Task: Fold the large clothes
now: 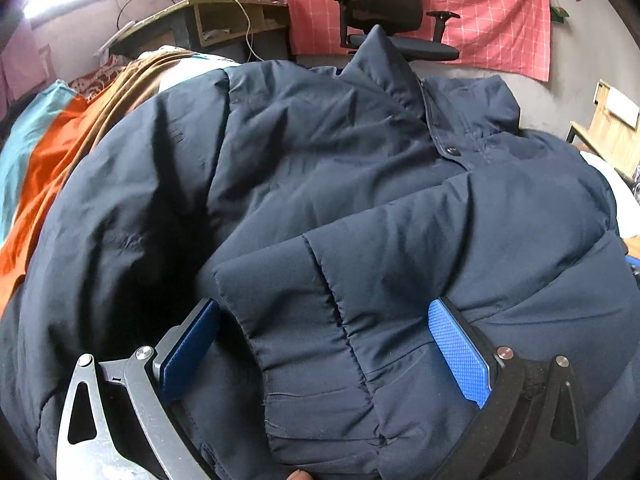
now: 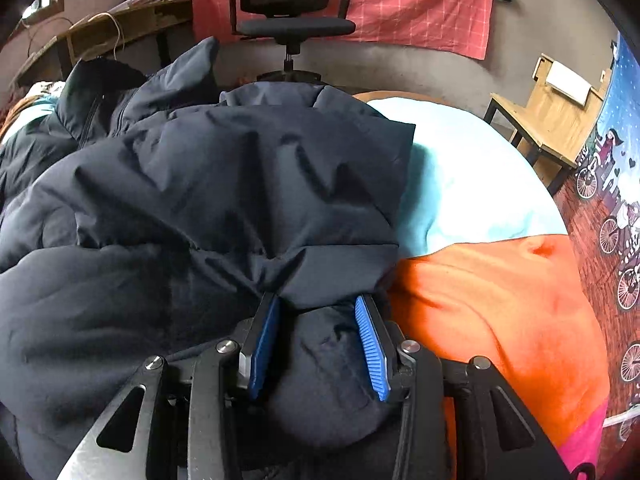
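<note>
Navy padded jacket (image 1: 320,168) spread across most of both frames, collar (image 1: 384,60) standing up at top centre of the left wrist view, over bedding (image 2: 500,300) in orange and pale blue bands at lower right of the right wrist view

Left gripper (image 1: 324,356) at bottom of its frame, blue pads (image 1: 460,356) wide apart, a folded sleeve (image 1: 320,320) lying between them; whether the pads press on it, cannot tell

Right gripper (image 2: 316,344) at bottom centre of its frame, blue pads (image 2: 372,344) pinching a bunched fold of jacket fabric, creases fanning upward from the grip

Black office chair (image 2: 288,4) against pink checked cloth (image 2: 420,0) at top; wooden table (image 2: 548,116) at upper right
</note>
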The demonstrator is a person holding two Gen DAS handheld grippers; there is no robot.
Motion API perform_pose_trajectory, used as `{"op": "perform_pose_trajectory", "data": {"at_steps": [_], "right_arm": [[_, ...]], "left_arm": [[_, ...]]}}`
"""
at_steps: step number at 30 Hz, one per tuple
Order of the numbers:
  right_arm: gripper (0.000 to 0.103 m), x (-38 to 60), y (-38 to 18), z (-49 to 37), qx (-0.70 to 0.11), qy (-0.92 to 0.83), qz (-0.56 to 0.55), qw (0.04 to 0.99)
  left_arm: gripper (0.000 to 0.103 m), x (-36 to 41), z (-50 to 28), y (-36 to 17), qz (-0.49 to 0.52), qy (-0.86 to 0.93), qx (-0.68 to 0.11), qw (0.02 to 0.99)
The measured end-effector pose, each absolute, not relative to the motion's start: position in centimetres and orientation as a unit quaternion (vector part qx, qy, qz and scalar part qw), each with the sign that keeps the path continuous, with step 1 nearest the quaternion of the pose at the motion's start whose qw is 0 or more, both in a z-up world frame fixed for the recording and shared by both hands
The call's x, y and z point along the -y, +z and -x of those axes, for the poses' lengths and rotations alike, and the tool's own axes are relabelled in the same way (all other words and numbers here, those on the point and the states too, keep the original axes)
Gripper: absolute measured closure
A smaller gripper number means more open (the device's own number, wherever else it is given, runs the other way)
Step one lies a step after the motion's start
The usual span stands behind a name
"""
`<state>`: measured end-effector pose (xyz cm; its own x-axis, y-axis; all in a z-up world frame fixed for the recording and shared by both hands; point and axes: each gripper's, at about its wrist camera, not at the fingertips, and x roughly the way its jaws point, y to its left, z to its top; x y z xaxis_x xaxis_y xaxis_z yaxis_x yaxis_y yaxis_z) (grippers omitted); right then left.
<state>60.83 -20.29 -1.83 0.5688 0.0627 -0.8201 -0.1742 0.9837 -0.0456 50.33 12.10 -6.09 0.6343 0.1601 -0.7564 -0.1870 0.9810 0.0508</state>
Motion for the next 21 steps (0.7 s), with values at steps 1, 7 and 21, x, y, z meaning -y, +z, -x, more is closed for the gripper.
{"op": "perform_pose_trajectory", "data": {"at_steps": [1, 7, 21], "right_arm": [[0.064, 20.3, -1.8, -60.7, -0.458, 0.066, 0.062, 0.884], [0.028, 19.3, 0.8, -58.9, -0.435, 0.016, 0.105, 0.894], [0.012, 7.6, 10.6, -49.4, -0.330, 0.115, 0.142, 0.926]], "left_arm": [[0.001, -12.5, -50.1, -5.8, 0.029, 0.094, -0.416, 0.904], [0.001, -15.5, -46.2, -2.9, 0.113, 0.102, -0.380, 0.912], [0.001, -22.3, -33.1, 1.9, 0.172, 0.243, -0.332, 0.895]]}}
